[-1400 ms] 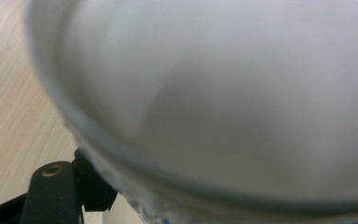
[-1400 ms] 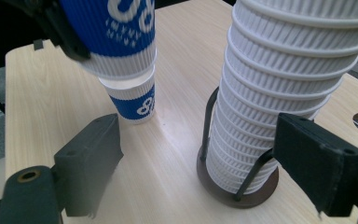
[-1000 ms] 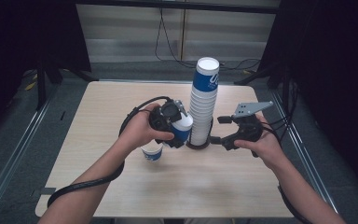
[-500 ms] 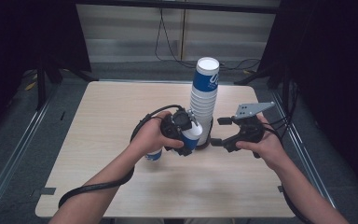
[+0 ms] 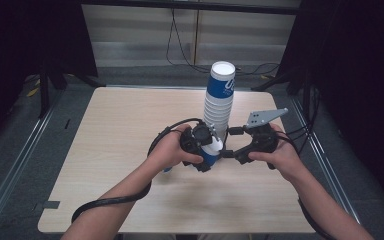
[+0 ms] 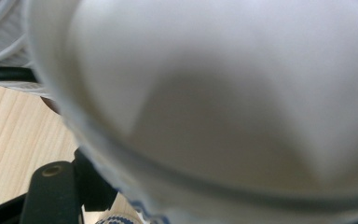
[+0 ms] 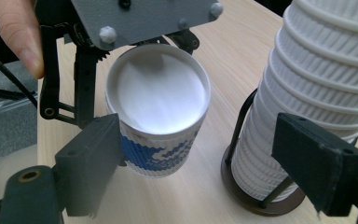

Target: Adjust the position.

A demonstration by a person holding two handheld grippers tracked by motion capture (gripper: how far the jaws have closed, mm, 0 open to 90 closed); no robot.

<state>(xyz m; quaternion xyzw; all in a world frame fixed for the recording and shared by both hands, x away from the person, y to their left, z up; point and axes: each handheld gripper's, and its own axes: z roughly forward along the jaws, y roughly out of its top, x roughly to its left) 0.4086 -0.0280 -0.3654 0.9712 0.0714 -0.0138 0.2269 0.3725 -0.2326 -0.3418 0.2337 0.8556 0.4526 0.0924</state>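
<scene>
A blue-and-white ribbed paper cup (image 5: 213, 151) (image 7: 159, 119) hangs low over the table, tilted, with my left gripper (image 5: 205, 146) shut on its rim. Its white inside (image 6: 223, 93) lies close before the left gripper view. A tall stack of the same cups (image 5: 219, 100) (image 7: 317, 88) stands in a dark round holder (image 7: 261, 198) just behind it. My right gripper (image 5: 231, 152) (image 7: 200, 144) points left at the cup, its jaws open wide. Its left jaw stands beside the cup's wall, its right jaw in front of the stack; I cannot tell whether they touch.
Another blue cup (image 5: 166, 169) stands on the wooden table (image 5: 120, 125), partly under the left forearm. Cables trail from both grippers across the near part of the table. Dark frames and a metal rail border the table's sides.
The left hand has carried the cup to the right and lower, close to the stack's foot and the right gripper's jaws. The right hand has stayed where it was.
</scene>
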